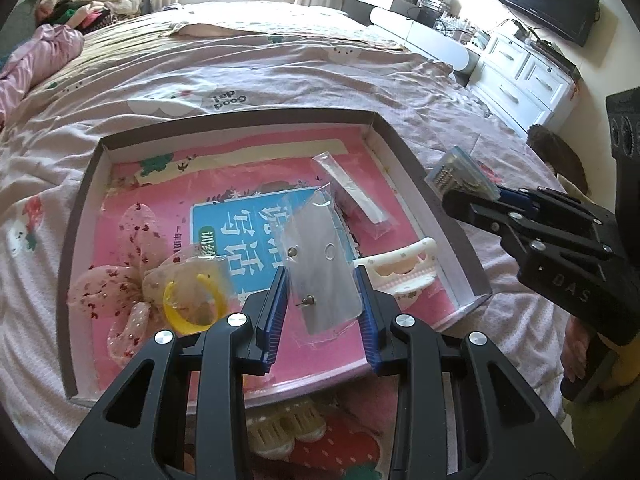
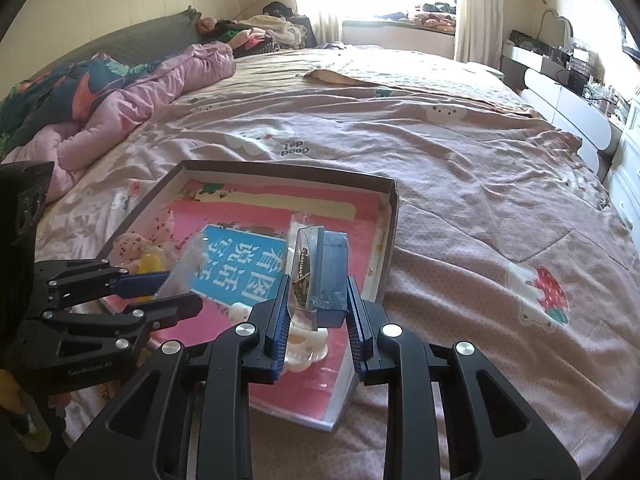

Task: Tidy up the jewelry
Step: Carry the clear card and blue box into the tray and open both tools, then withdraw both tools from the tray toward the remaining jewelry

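Your left gripper (image 1: 322, 300) pinches one clear earring card (image 1: 320, 264) carrying two stud earrings (image 1: 301, 276), held over the shallow cardboard tray (image 1: 404, 148) on the bed (image 1: 280, 64). Your right gripper (image 2: 318, 312) is clamped on one small blue box (image 2: 326, 276). The tray holds one pink book (image 1: 168, 196), one yellow bangle (image 1: 188, 304), one white comb (image 1: 396, 268), one fabric flower (image 1: 116, 284) and one more clear packet (image 1: 352, 196).
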Available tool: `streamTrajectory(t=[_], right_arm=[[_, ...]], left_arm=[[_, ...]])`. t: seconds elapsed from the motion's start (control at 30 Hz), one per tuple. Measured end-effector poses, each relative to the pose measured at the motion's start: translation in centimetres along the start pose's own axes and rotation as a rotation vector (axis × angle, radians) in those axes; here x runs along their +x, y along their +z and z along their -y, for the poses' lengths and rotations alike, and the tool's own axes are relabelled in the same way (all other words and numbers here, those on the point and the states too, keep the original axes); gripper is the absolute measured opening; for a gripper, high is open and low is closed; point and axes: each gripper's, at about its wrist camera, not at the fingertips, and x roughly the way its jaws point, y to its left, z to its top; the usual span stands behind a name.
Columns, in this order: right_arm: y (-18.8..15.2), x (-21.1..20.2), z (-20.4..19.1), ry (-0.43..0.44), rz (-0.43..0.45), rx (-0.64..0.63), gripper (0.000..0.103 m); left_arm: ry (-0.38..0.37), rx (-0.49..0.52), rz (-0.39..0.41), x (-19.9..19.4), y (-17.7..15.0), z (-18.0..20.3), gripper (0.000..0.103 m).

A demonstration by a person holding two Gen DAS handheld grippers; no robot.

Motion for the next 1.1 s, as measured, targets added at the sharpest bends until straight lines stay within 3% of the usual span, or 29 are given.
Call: streamTrajectory(t=[0.4,0.63,0.8,0.93,1.1], right_arm=[[0.6,3.5,0.1,0.002,-0.046,0.003,0.025],[0.6,5.1,-0.2,0.008,-0.078,0.004,0.025],[0.4,5.5,-0.3,0.007,-0.09,0.014,0.025],[0.1,5.1,-0.4,0.0,-0.083,0.018,0.042],[-0.2,3.7,-0.6,-0.003,-0.063,0.019,0.052]], left_arm=[[0.007,-0.025,-0.014,1.0,0.0,-1.3,0.031],[0.018,-0.038,-0.005,0.4,-0.2,-2.0,0.044],[0.024,-0.046,0.004,-0.5,-0.5,-2.3,0.046],[0.029,-0.053,0.014,-1.3,-0.8,-2.6,0.053],[0.035,-0.065,0.028,-2.6,-1.1,-3.0,0.059]])
